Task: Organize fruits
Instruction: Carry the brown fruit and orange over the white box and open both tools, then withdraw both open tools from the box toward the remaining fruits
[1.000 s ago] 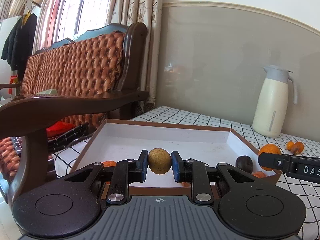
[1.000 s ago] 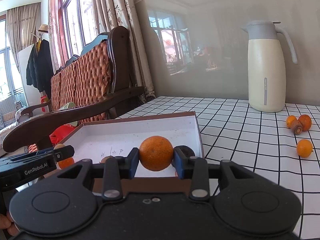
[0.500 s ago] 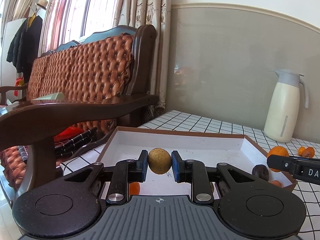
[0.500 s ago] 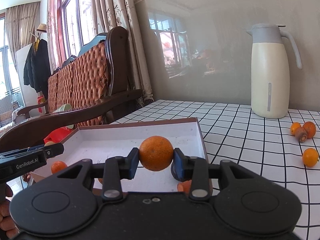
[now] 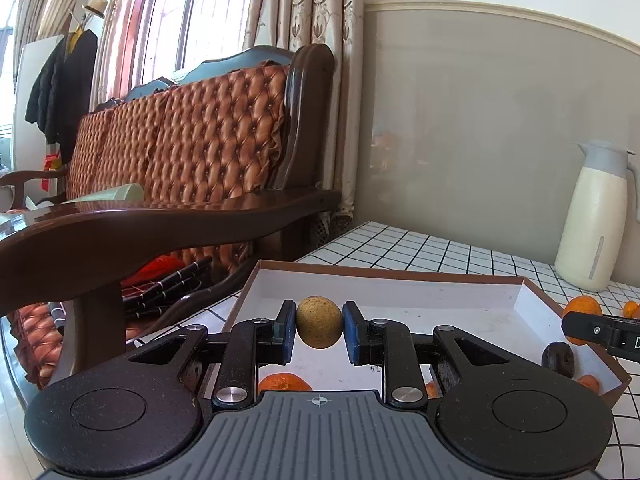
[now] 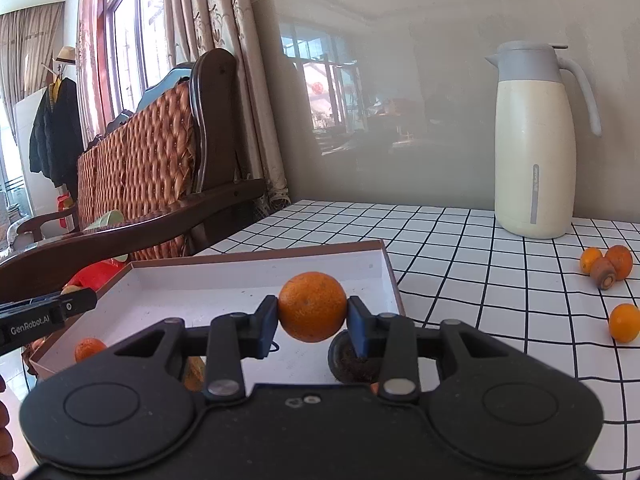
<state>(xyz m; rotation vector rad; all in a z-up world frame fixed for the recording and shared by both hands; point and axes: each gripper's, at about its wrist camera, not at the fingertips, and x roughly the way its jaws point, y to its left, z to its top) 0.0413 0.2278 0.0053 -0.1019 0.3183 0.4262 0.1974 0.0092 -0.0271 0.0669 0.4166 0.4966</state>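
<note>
A yellow-brown fruit (image 5: 319, 322) is squeezed between the left gripper's (image 5: 319, 332) jaws, and an orange (image 6: 312, 306) between the right gripper's (image 6: 312, 326) jaws. Both grippers tip slightly down over the white box (image 6: 224, 280), side by side.

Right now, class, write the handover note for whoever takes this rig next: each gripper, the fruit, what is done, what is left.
Left gripper: shut on a yellowish-brown fruit, held over the box.
Right gripper: shut on an orange, also over the box.
Done: a dark fruit and a few small oranges lie in the box.
Left: set down both held fruits; then collect the three oranges and one brown fruit on the checked table near the jug.
</note>
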